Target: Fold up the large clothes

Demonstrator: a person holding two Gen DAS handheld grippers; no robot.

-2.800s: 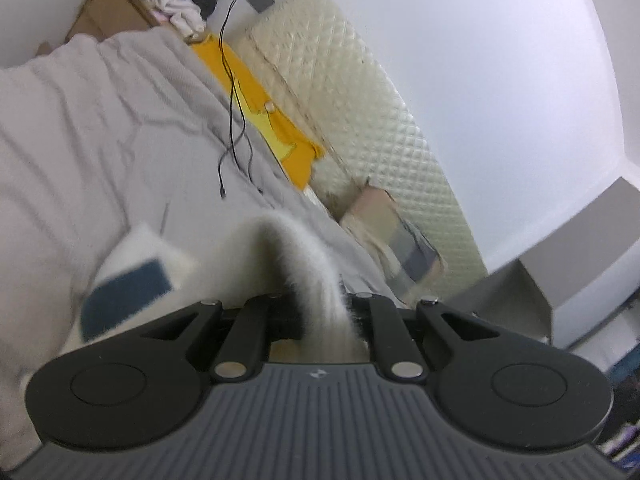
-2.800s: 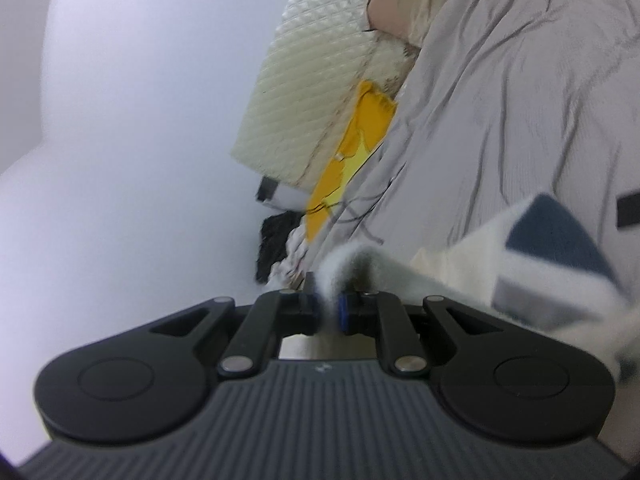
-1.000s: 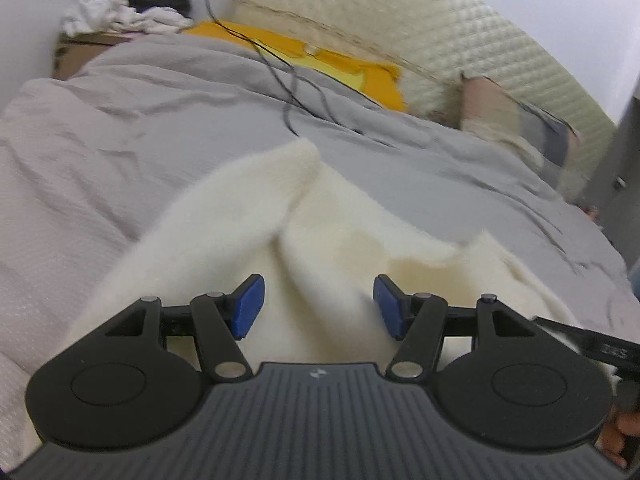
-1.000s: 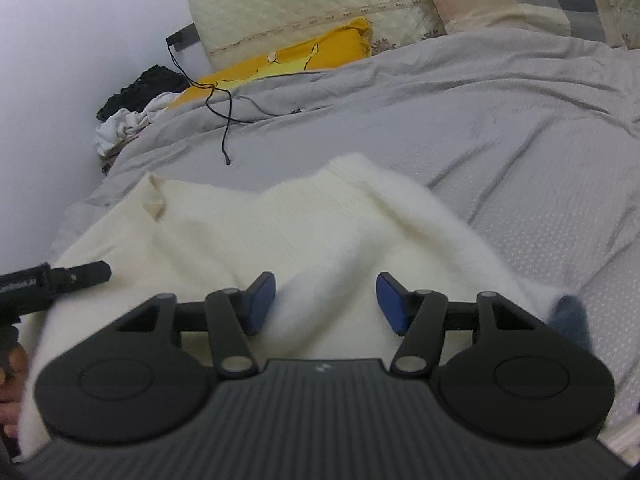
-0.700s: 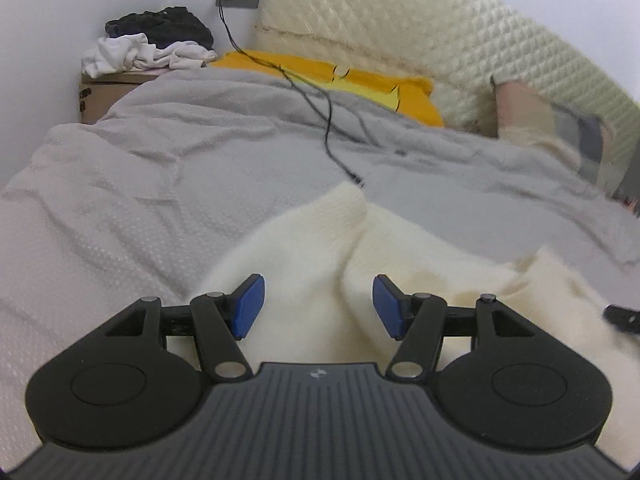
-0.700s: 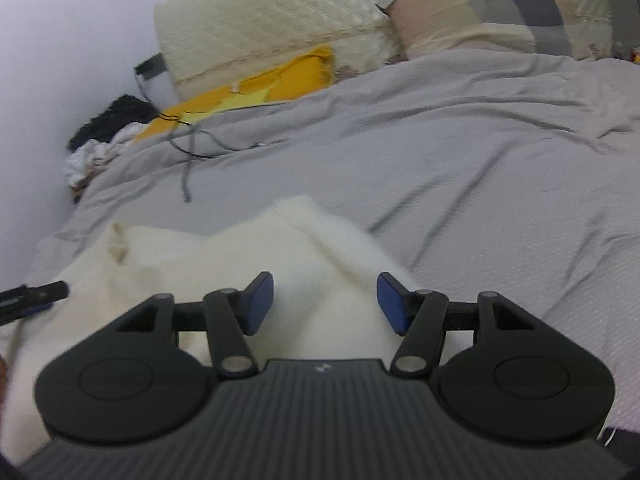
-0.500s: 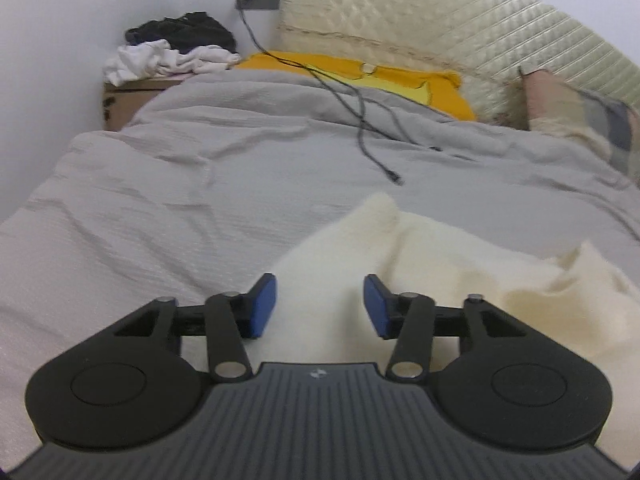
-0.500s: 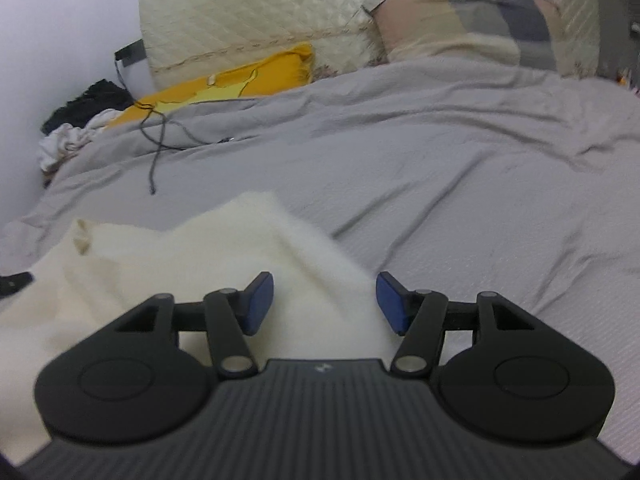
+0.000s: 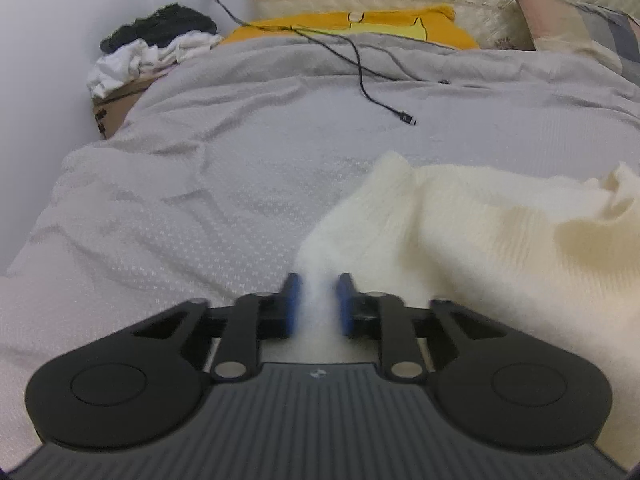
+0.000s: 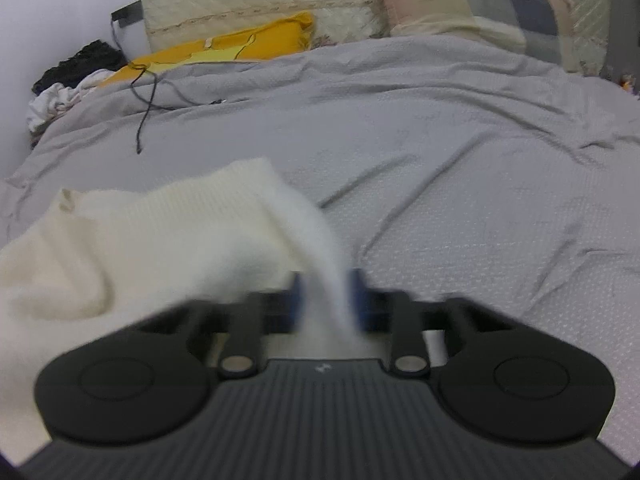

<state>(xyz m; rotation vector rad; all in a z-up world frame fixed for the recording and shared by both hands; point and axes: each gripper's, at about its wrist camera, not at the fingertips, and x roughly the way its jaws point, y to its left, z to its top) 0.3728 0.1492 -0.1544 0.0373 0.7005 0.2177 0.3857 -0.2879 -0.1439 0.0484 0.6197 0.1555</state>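
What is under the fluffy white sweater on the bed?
The cream sweater lies on the grey bedcover, which shows all around it. Whatever lies beneath its middle is covered. The left gripper and right gripper each pinch an edge.

grey duvet [image 9: 240,160]; black cable [image 9: 360,68]; yellow pillow [image 9: 360,26]; patchwork pillow [image 10: 480,12]; clothes pile [image 9: 152,48]

Left hand-held gripper [image 9: 317,300] and right hand-held gripper [image 10: 327,300] angle downward, jaws just closed, pinching fabric.
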